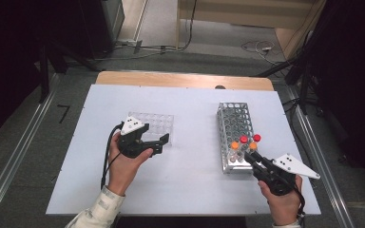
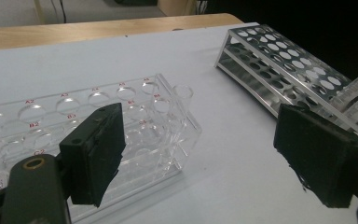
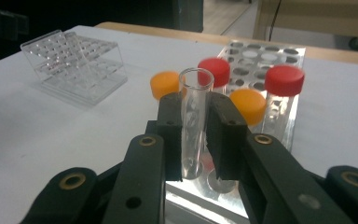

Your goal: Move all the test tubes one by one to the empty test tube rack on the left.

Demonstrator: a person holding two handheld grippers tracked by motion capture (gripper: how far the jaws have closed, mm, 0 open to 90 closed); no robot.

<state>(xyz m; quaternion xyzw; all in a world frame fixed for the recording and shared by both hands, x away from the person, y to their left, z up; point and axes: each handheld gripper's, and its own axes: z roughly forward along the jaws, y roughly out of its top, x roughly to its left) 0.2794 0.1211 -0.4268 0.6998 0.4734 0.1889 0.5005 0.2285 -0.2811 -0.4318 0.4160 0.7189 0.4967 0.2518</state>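
The right gripper (image 3: 196,135) is clamped on an uncapped clear glass tube (image 3: 195,112), its two black pads pressing the tube's sides. The tube stands upright at the near end of the metal rack (image 1: 235,121), with its lower end down in the rack. Just behind it in the same rack stand four capped tubes: two with orange caps (image 3: 165,84) and two with red caps (image 3: 284,79). In the high view this gripper (image 1: 248,155) reaches into the rack's near end from the lower right, held in the person's right hand (image 1: 283,202).

The left gripper (image 2: 200,158) is spread wide with nothing between its pads. It sits at the near right corner of the clear plastic rack (image 2: 74,121), one pad in front of that rack's end and the other out over the bare white surface (image 1: 190,166). The clear rack lies on the left part of the surface, well apart from the metal rack on the right
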